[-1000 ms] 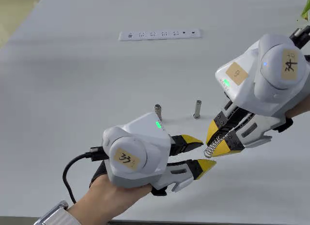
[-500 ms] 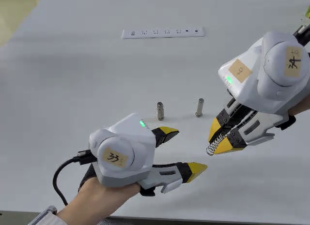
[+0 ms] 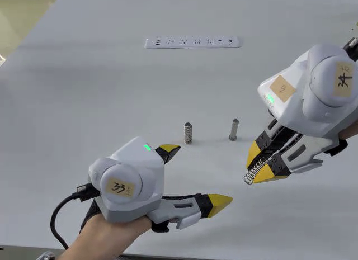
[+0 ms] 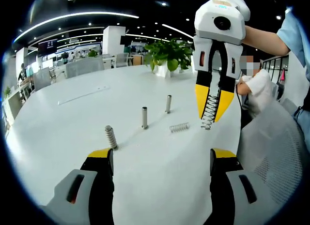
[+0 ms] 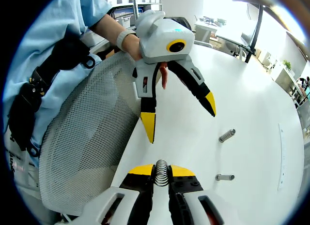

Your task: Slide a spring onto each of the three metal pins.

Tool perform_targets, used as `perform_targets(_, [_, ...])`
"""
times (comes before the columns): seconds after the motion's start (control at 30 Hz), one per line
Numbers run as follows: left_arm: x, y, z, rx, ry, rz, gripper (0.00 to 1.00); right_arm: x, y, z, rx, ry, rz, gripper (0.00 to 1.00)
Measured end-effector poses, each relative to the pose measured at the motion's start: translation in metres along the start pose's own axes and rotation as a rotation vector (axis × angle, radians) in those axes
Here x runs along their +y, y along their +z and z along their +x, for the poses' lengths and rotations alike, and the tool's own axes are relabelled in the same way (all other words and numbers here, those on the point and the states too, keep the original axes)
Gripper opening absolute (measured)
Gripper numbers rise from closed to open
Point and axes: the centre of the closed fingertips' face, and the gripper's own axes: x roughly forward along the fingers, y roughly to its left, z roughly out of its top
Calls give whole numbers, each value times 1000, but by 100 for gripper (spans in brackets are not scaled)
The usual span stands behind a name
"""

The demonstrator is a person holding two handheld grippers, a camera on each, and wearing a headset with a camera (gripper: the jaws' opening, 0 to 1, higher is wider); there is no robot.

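Right gripper [image 3: 258, 165] pinches the held spring [image 3: 253, 171] between its yellow tips; our left gripper [image 3: 196, 176] gapes wide, holding nothing. We see the loaded pin [image 3: 188, 133] wearing its coil, the bare pin [image 3: 234, 130] near it and a third pin [image 4: 168, 104] beyond. We should centre the coil's open end over a bare pin and lower it upright. No tray: the spare spring [image 4: 179, 127] lies loose on the table [image 3: 112, 92]

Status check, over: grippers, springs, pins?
Left gripper open, empty. Right gripper shut on spring. Near pin sprung; middle pin, far pin bare; loose spring on table. Nothing blocking them.
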Motion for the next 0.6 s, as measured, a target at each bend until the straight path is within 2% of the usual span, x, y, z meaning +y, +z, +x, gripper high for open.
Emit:
perform_targets(0.33, [15,-4,-7,5,44,-22,97,-5,-2,-3,8,-6,1,7])
perform_targets(0.6, [26,-7,-11,6,81,-47,99,-14,-13,-4,61,-14,-13,7])
